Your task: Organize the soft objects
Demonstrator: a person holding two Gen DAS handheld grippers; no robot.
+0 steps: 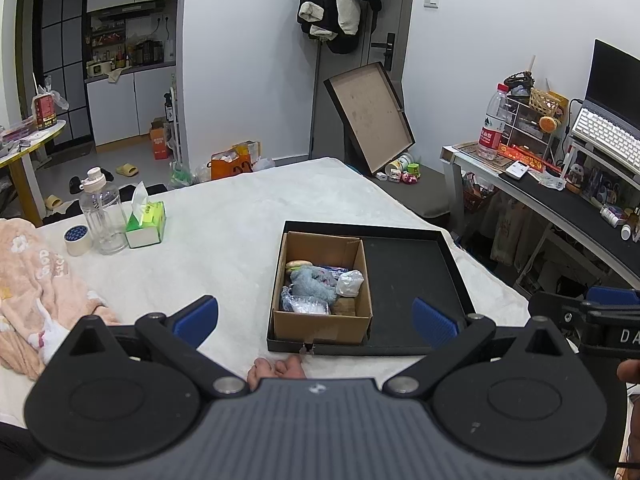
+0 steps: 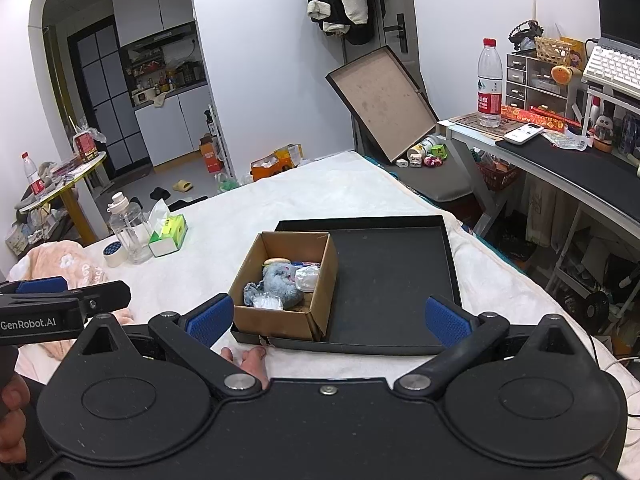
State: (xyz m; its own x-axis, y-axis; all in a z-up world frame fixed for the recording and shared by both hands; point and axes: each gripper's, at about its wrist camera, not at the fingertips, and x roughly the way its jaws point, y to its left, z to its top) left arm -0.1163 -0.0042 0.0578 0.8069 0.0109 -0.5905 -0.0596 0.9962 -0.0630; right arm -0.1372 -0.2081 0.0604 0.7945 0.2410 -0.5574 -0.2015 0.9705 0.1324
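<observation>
A brown cardboard box [image 1: 320, 326] [image 2: 276, 322] sits in the left half of a shallow black tray [image 1: 404, 276] [image 2: 384, 264] on the white bed. Inside the box lie a blue-grey plush toy [image 1: 314, 283] [image 2: 282, 283], a small burger-shaped toy [image 1: 298, 265] [image 2: 277, 260], a crumpled white plastic bag [image 1: 350, 282] [image 2: 306, 279] and a clear plastic bag [image 1: 306, 307] [image 2: 267, 303]. My left gripper [image 1: 316, 322] is open, hovering in front of the box with nothing between its blue pads. My right gripper [image 2: 328, 320] is open too, near the tray's front edge.
A clear bottle [image 1: 102, 216], a green tissue pack [image 1: 146, 222] and a tape roll [image 1: 78, 239] stand at the bed's left. A pink blanket [image 1: 36, 292] lies at the near left. Toes [image 1: 276, 368] show just before the tray. A desk [image 2: 560, 148] stands at right.
</observation>
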